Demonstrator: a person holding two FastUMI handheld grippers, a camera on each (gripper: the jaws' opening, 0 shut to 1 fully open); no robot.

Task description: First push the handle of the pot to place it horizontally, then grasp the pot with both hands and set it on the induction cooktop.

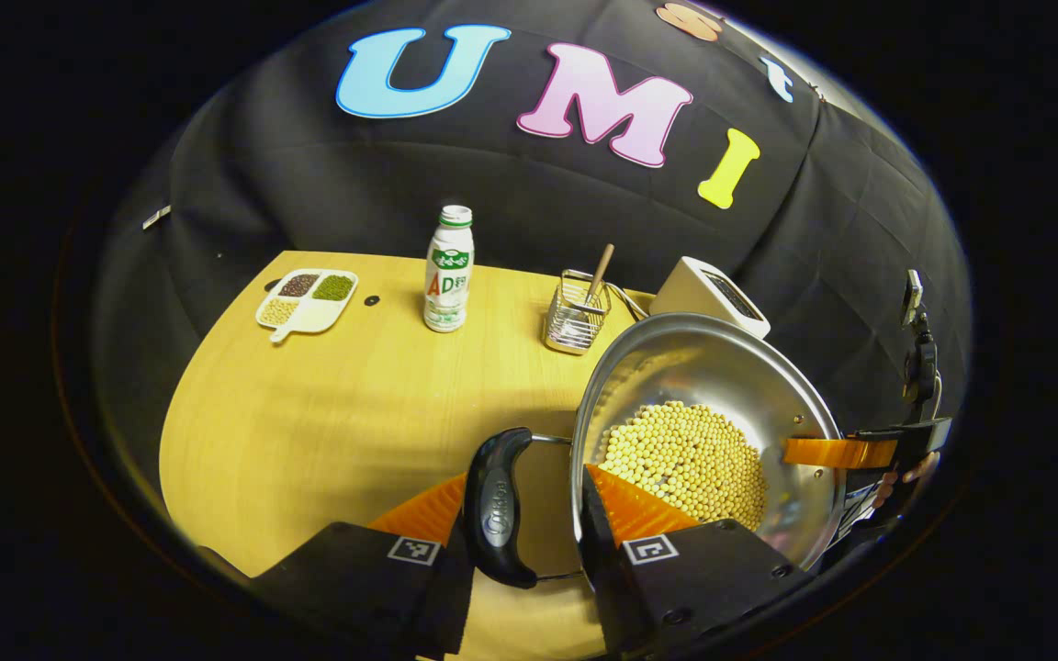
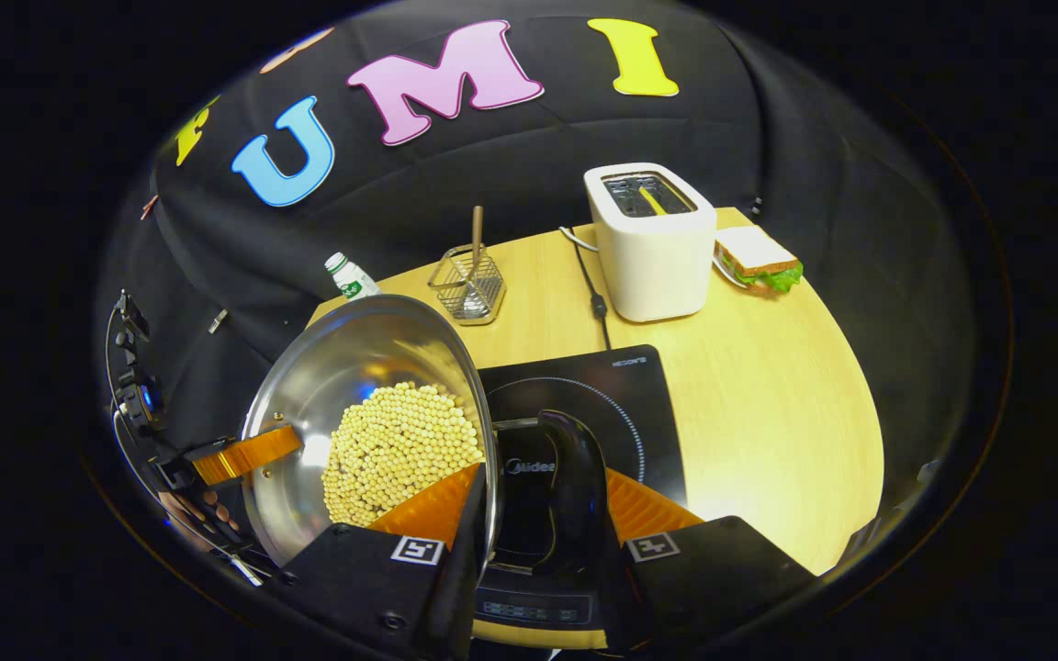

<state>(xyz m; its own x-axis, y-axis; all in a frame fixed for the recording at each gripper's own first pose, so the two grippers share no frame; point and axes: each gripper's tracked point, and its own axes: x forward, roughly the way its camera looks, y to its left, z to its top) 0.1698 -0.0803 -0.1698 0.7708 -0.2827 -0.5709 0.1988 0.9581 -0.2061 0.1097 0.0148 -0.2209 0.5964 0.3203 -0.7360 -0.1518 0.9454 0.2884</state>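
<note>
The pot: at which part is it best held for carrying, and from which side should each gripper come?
Hold the pot by its two black loop handles at opposite rims, one gripper from each side. Each handle stands out from the rim and fits between the jaws, as both grippers hold it now. The bowl is wide, smooth, and filled with beans.

A shiny steel pot, filled with pale round beans, is held tilted by a black side handle between each claw's fingers. The black induction cooktop is seen flat just beyond the right claw.
</note>
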